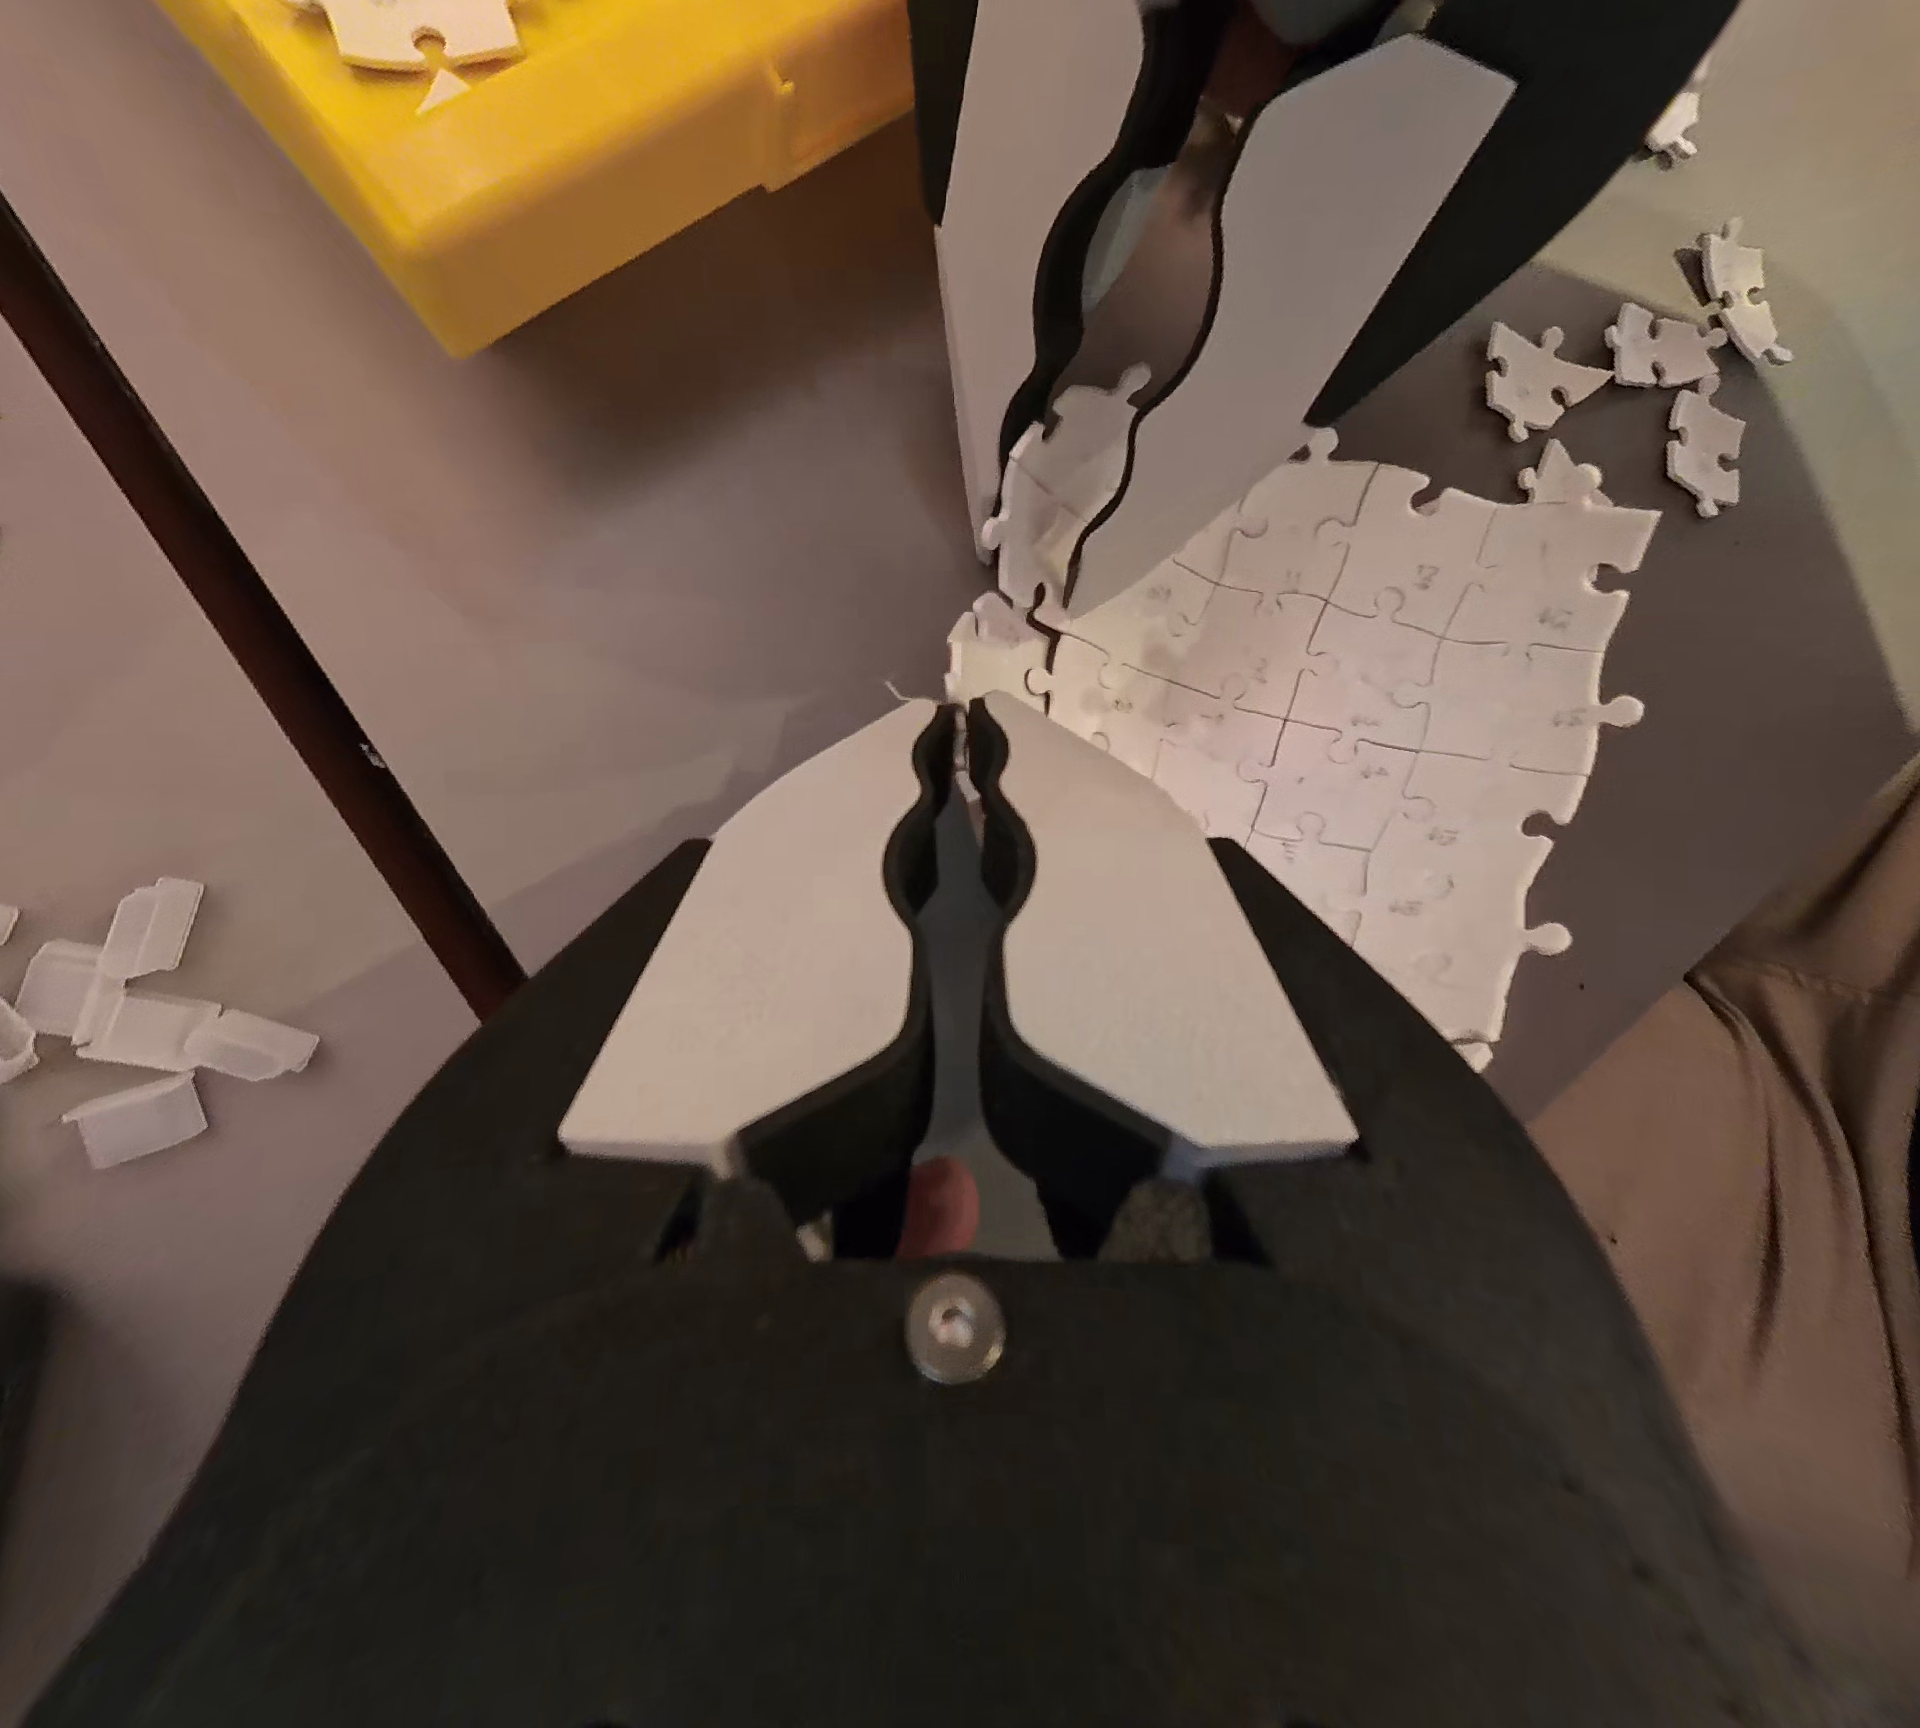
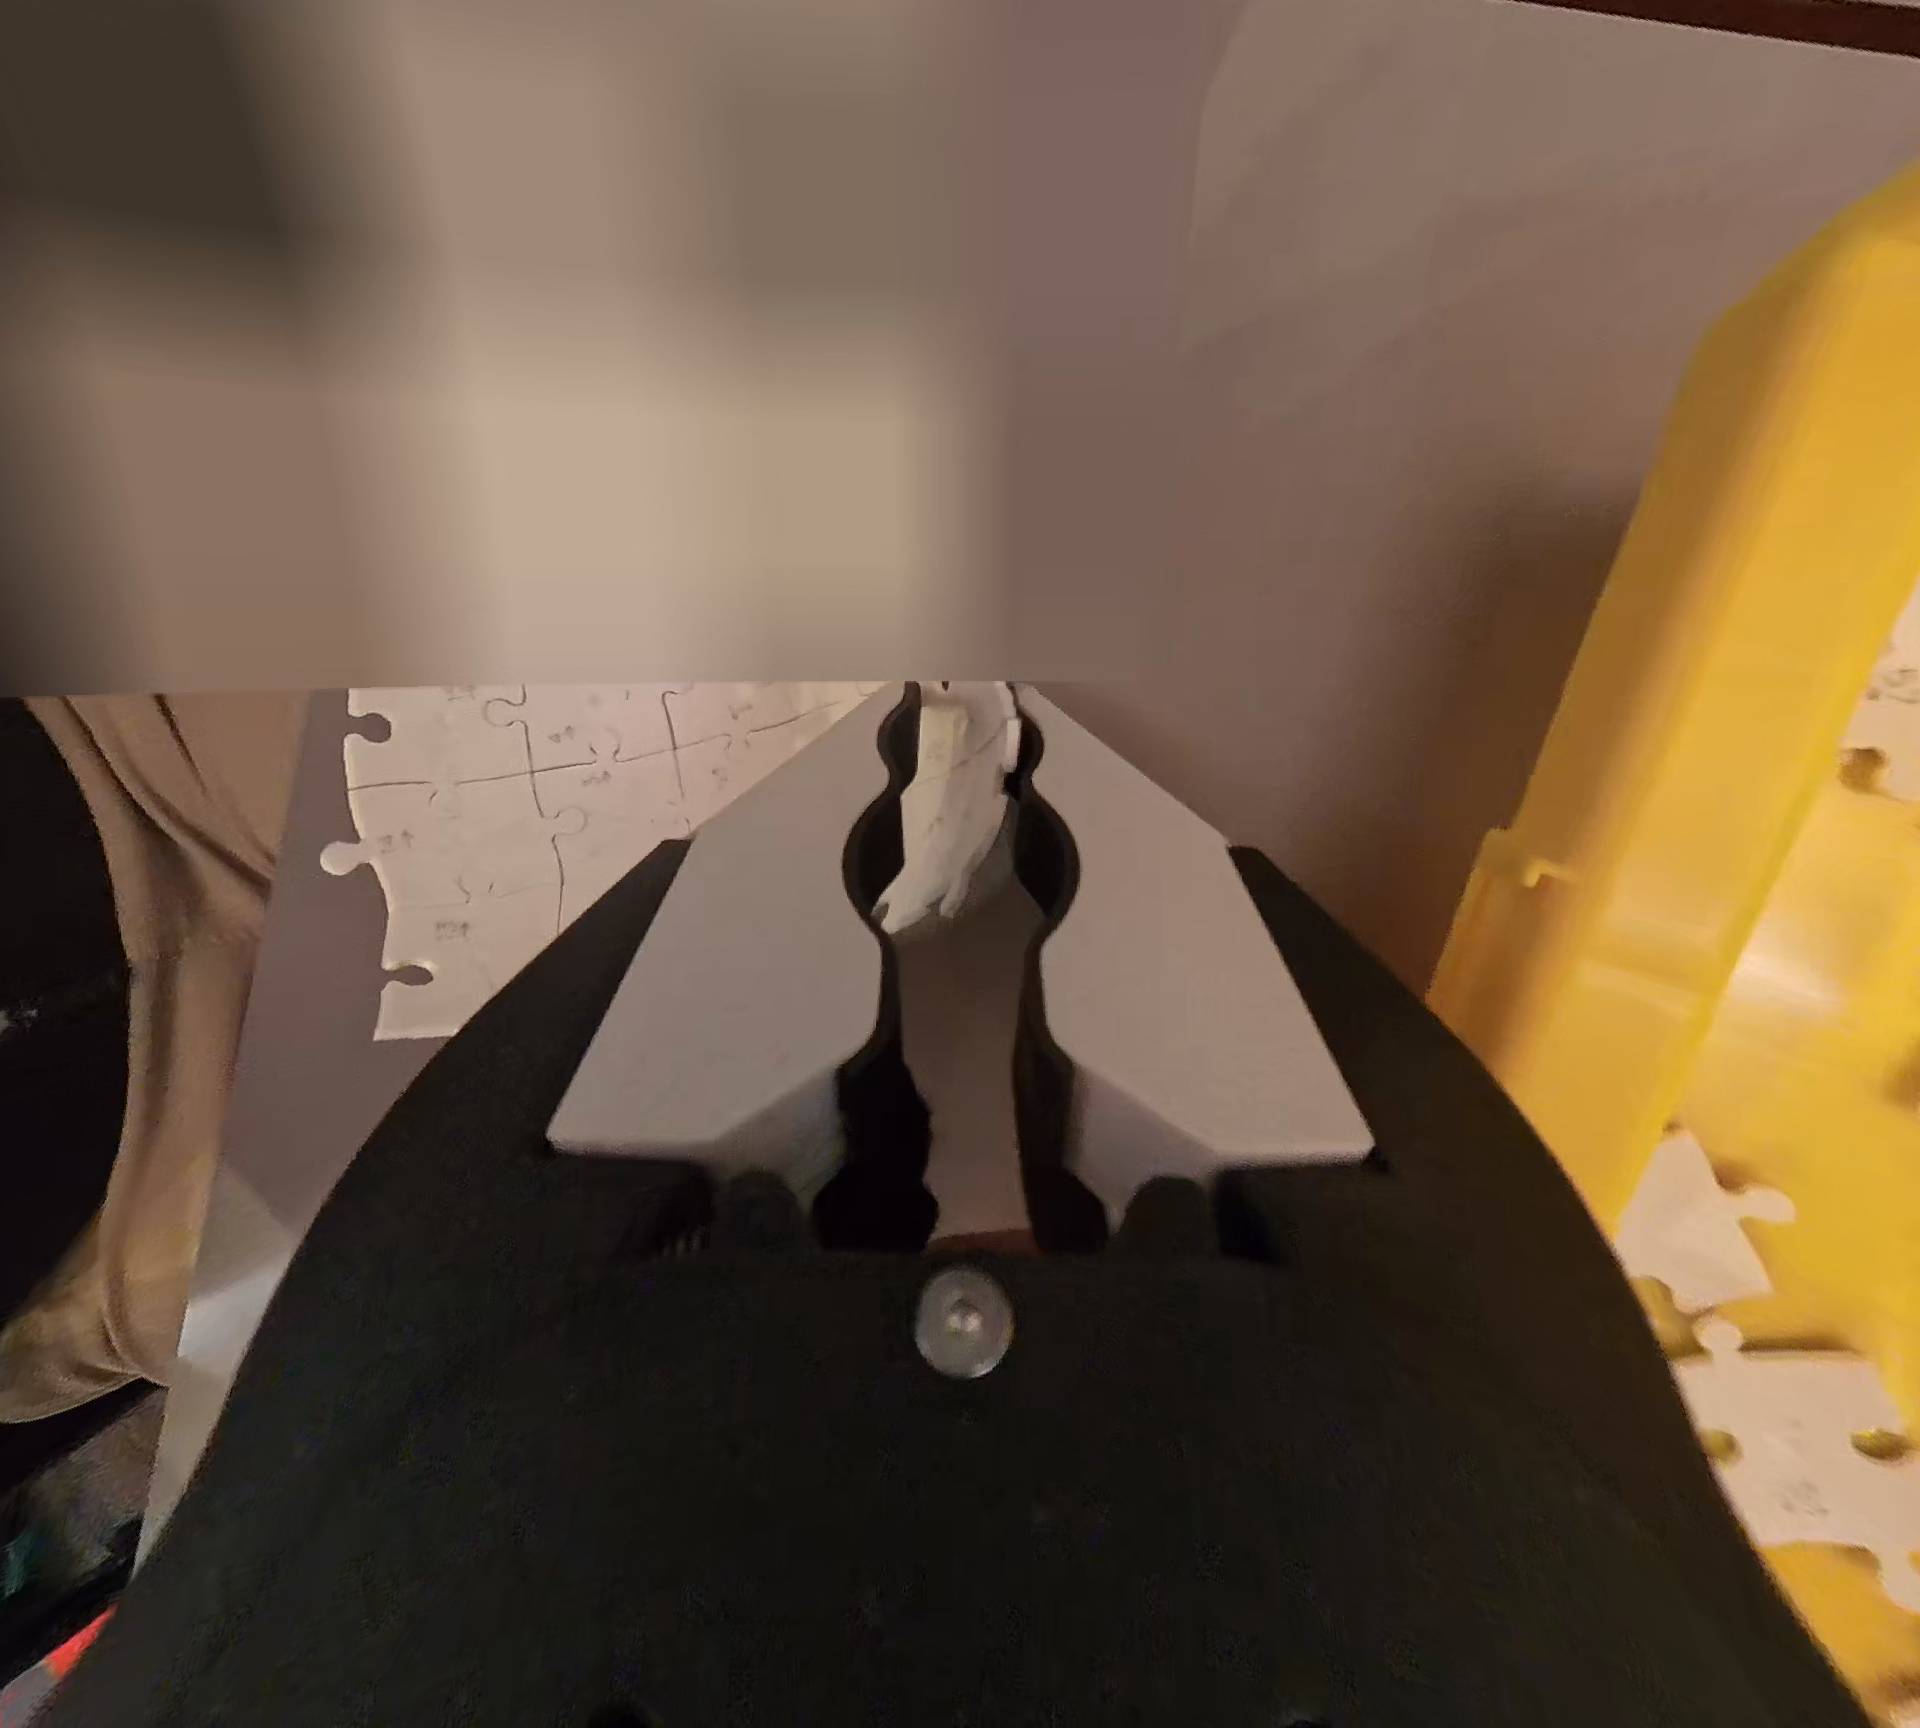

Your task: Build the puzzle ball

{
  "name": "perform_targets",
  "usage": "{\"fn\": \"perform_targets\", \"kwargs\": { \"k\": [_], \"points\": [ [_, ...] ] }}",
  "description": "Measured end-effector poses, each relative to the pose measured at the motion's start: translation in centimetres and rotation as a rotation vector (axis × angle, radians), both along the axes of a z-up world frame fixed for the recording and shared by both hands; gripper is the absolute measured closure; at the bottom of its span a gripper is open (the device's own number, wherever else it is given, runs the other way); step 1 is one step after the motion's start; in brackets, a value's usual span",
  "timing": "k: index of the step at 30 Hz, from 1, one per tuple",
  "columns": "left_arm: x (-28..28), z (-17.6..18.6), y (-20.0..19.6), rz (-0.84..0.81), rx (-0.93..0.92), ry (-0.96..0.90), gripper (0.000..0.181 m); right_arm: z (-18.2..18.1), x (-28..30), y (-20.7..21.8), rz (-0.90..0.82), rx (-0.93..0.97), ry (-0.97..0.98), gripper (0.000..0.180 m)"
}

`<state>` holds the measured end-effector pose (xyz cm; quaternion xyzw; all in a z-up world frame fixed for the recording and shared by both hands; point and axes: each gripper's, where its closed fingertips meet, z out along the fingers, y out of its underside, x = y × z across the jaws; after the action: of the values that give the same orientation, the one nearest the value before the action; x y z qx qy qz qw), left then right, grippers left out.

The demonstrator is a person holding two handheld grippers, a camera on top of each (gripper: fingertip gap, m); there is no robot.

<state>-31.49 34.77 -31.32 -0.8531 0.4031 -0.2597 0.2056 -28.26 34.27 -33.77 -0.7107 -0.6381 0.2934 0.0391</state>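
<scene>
A white sheet of joined puzzle pieces [image 1: 1403, 722] lies on the grey table; it also shows in the right wrist view [image 2: 499, 826]. My left gripper [image 1: 961, 722] is shut, pinching the sheet's left corner edge between its tips. My right gripper [image 1: 1039, 582] reaches in from the top and is shut on a white puzzle piece [image 1: 1086, 442] right at that same corner, touching the sheet. In the right wrist view the right gripper [image 2: 961, 696] holds that piece [image 2: 951, 826] upright between its jaws. The two grippers' tips are almost touching.
A yellow tray [image 1: 644, 161] with several loose pieces stands at the far left and shows in the right wrist view [image 2: 1714, 847]. Several loose pieces [image 1: 1662, 348] lie beyond the sheet. Translucent plastic clips [image 1: 135, 1024] lie at the left. A dark strip [image 1: 239, 598] crosses the table. A beige sleeve [image 1: 1766, 1211] is at the right. The gap from one gripper's tips to the other's is roughly 5 centimeters.
</scene>
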Motion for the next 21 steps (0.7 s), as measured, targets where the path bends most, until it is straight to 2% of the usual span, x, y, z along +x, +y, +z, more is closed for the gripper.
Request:
{"fn": "perform_targets", "kwargs": {
  "k": [5, 12, 21],
  "points": [
    [-0.12, 0.01, -0.1, 0.01, 0.001, -0.027, 0.178, 0.17, -0.19, -0.29, -0.016, -0.039, 0.034, 0.169],
    [0.02, 0.44, -0.2, 0.009, 0.034, -0.085, 0.178, 0.2, -0.19, -0.03, -0.034, -0.032, 0.05, 0.156],
    [0.12, 0.7, -0.26, 0.001, 0.063, -0.106, 0.178, 0.23, -0.4, -0.12, -0.028, -0.024, 0.066, 0.156]
  ]
}}
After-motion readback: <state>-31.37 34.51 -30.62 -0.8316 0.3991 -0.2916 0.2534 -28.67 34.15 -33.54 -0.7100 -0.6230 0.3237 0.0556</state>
